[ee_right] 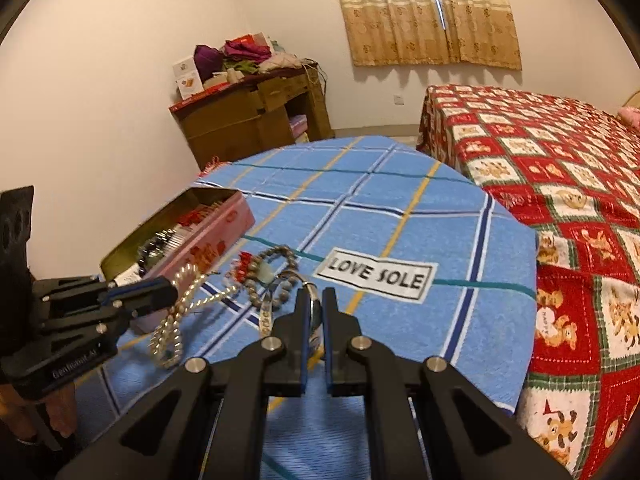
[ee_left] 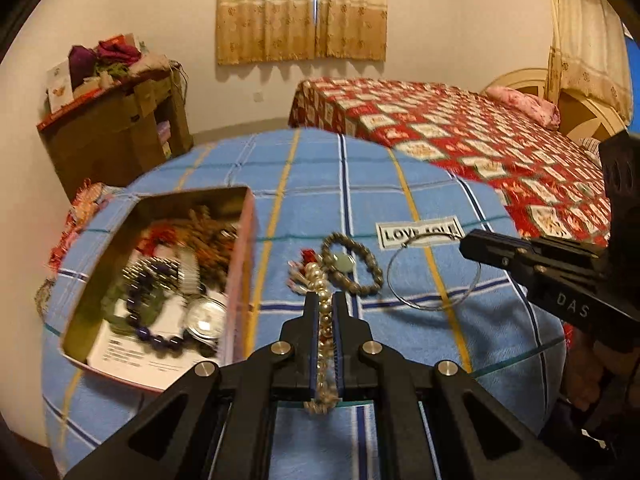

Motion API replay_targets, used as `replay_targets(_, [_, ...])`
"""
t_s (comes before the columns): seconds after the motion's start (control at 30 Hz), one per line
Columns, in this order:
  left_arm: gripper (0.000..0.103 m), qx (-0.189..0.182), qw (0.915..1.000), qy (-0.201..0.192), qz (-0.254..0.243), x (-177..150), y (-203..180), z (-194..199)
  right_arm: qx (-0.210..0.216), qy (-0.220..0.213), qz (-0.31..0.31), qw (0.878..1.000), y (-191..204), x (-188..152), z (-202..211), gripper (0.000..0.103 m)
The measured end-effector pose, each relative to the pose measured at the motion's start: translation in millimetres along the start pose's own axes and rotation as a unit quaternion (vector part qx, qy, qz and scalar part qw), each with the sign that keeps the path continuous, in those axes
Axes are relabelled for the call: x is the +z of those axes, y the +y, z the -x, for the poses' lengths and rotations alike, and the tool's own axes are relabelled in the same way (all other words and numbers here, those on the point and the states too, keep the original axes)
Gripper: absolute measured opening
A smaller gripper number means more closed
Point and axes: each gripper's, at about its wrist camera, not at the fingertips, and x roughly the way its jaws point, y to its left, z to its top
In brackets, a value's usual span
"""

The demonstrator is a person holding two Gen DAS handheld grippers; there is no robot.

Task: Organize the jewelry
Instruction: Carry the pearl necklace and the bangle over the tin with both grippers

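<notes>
The left gripper [ee_left: 326,300] is clamped on a pearl bead strand [ee_left: 325,312] at the lower centre of the left wrist view, the strand running down between the blue pads and curling out below them; in the right wrist view the same strand [ee_right: 176,312] droops in a loop from that gripper's tip [ee_right: 168,290] at the left edge, clear of the cloth. The right gripper [ee_right: 314,304], low in the centre of its own view, is closed on a thin silver wire hoop [ee_right: 312,300]; from the left wrist view the hoop [ee_left: 430,272] stands as a wide ring right of centre with the right gripper's tip [ee_left: 470,242] pinching its upper right rim. Directly ahead of the left jaws, touching the strand's far end, lie a brown beaded bracelet [ee_left: 352,264] with a pale green stone and a small red tasselled piece [ee_left: 308,258], crowded close together. At the left of that view sits an open tin box [ee_left: 240,264], pink on the outside, holding a dark blue bead bracelet [ee_left: 154,322], a round silver case [ee_left: 206,316] and tangled reddish-brown pieces, all blurred. Everything rests on a blue checked towel [ee_left: 400,200] bearing a "LOVE SOLE" label [ee_right: 378,276]. A bed with a red patchwork quilt [ee_right: 540,168] fills the right, a cluttered cardboard cabinet [ee_right: 256,120] the upper left, and beige curtains [ee_right: 430,12] the top.
</notes>
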Motion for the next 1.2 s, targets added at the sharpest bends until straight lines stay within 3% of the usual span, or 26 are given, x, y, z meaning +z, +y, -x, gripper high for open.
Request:
replay_targets(0.8, [0.005,0.049,0.9956,-0.065,0.047,18.2,44.8,45.2,0.028,-0.024,0.053,0.998,56.2,25.2,-1.4,0.007])
replay_targets(1.2, [0.005,0.077,0.9915,-0.079,0.069,21.5,74.3,52.3,0.039,-0.034,0.08,0.995,81.5,46.2,-8.6,0.007])
